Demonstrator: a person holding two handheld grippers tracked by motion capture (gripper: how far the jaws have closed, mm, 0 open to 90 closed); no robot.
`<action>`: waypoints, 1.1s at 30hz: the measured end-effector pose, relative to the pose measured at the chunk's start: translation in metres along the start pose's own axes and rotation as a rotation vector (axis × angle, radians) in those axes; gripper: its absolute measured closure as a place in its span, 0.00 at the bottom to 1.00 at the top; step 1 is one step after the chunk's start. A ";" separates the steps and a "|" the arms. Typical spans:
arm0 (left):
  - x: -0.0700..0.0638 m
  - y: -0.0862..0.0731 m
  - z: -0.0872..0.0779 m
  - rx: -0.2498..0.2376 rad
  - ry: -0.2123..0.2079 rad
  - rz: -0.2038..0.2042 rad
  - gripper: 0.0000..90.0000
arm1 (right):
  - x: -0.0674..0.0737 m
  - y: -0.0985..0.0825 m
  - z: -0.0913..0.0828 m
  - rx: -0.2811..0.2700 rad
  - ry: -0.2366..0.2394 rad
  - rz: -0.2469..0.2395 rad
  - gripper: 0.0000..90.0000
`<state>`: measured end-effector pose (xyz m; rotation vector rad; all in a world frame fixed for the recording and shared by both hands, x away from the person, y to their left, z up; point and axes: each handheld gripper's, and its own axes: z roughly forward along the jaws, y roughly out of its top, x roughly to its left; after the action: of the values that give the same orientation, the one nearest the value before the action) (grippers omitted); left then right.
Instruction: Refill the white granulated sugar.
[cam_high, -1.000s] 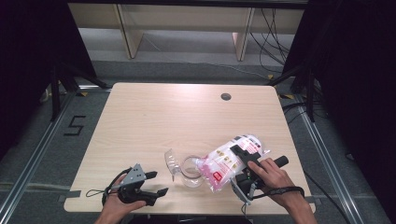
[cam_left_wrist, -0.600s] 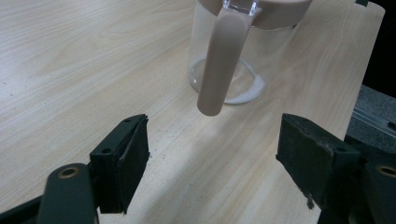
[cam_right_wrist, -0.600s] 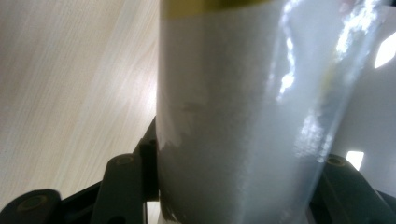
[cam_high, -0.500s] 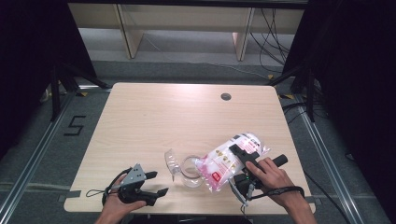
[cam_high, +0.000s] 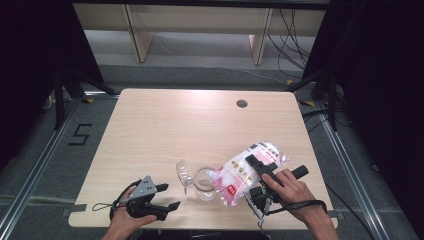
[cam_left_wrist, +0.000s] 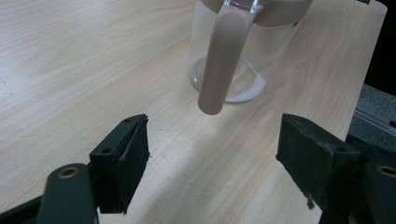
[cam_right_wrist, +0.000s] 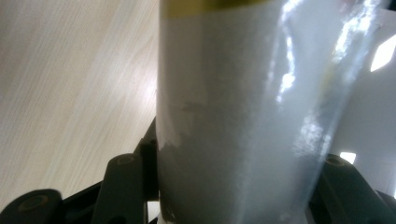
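Bag of white powder (cam_high: 250, 172) tilts over the glass jug (cam_high: 202, 182) near the table's (cam_high: 175, 125) front edge, clamped in the right gripper (cam_high: 262, 172); left gripper (cam_high: 167, 197) gapes empty. Tip further and powder may spill past the rim.

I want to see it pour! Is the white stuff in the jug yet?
Only a little: a thin white layer lies at the bottom of the glass jug. The right gripper holds the bag tilted over it, so pouring is under way. Most still looks left. The left gripper waits open, empty.
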<state>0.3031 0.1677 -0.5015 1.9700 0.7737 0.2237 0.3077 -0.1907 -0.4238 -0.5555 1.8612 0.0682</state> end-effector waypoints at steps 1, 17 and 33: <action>0.000 0.000 -0.001 0.005 0.001 0.001 0.27 | -0.003 -0.001 0.000 -0.011 -0.007 -0.053 0.55; 0.000 0.001 -0.001 0.016 0.003 0.028 0.27 | -0.005 0.004 0.001 0.007 -0.010 -0.081 0.56; 0.001 0.000 -0.001 0.011 0.005 0.023 0.27 | -0.007 0.006 0.001 0.018 -0.027 -0.107 0.56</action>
<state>0.3035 0.1684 -0.5009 1.9904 0.7577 0.2382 0.3082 -0.1822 -0.4193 -0.6380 1.8013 -0.0117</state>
